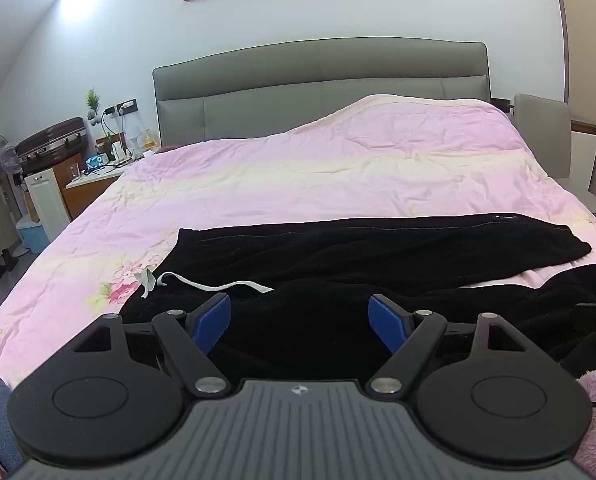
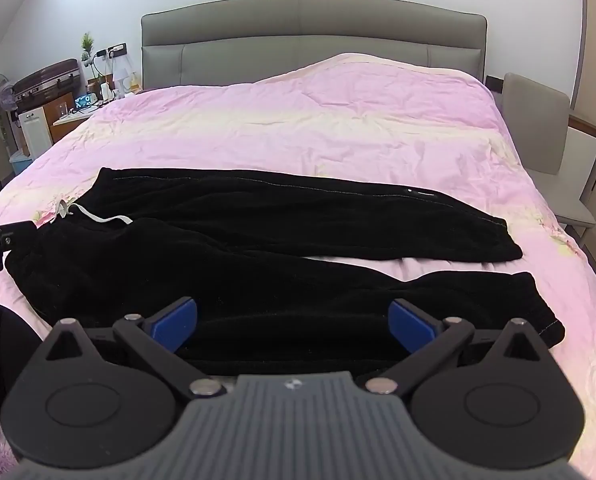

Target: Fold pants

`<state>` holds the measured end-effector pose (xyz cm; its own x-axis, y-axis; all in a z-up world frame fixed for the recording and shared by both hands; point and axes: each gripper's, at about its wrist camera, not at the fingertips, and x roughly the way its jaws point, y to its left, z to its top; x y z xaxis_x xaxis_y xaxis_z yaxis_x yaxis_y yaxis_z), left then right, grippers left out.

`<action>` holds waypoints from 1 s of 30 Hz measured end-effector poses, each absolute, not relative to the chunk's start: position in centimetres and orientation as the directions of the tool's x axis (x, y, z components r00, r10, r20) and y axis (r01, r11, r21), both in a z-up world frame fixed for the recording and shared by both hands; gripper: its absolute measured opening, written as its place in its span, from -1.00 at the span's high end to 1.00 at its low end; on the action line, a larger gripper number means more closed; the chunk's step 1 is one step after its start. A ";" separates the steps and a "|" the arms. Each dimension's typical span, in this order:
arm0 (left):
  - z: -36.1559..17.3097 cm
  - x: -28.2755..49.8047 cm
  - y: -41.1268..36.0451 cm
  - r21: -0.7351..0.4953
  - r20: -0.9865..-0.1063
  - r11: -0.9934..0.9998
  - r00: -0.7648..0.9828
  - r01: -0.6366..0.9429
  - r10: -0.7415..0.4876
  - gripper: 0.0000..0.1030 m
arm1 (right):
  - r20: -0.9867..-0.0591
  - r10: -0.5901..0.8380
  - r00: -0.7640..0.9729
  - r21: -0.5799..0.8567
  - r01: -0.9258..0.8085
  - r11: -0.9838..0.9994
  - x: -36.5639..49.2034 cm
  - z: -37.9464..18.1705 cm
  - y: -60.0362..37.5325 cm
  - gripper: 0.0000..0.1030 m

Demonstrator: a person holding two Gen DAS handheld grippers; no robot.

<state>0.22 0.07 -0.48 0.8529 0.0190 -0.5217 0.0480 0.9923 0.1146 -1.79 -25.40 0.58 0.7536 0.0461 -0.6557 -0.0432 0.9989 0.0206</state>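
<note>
Both grippers, left point(image 1: 300, 322) and right point(image 2: 293, 324), hung released over the pants point(image 2: 257, 240); plush fabric could bunch, skewing the fold.

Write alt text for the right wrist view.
Black fleece pants lie unfolded across a pink floral bedspread, legs pointing right, white drawstring at the waist on the left. The open right gripper, with blue pads, hovers over the nearer leg. A grey padded headboard stands behind.
</note>
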 end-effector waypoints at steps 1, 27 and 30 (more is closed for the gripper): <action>-0.5 0.2 0.1 0.114 -0.522 0.992 0.853 0.049 0.018 -0.78 | -0.656 0.046 0.753 0.021 -0.042 0.999 -1.8 0.6 -25.4 -0.90; -0.2 -0.2 -0.3 0.124 -0.528 0.991 0.849 0.053 0.020 -0.78 | -0.678 0.025 0.735 0.056 0.017 0.998 -2.2 0.9 -26.5 -0.90; -0.3 -0.2 -0.4 0.129 -0.530 0.990 0.847 0.053 0.023 -0.78 | -0.681 0.028 0.732 0.060 0.018 0.998 -2.2 0.9 -26.6 -0.90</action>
<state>-0.25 -0.42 -0.33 0.8474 0.0234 -0.5305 0.0532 0.9903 0.1287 -2.20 -26.55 0.89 0.7317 0.0276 -0.6810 0.0178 0.9981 0.0596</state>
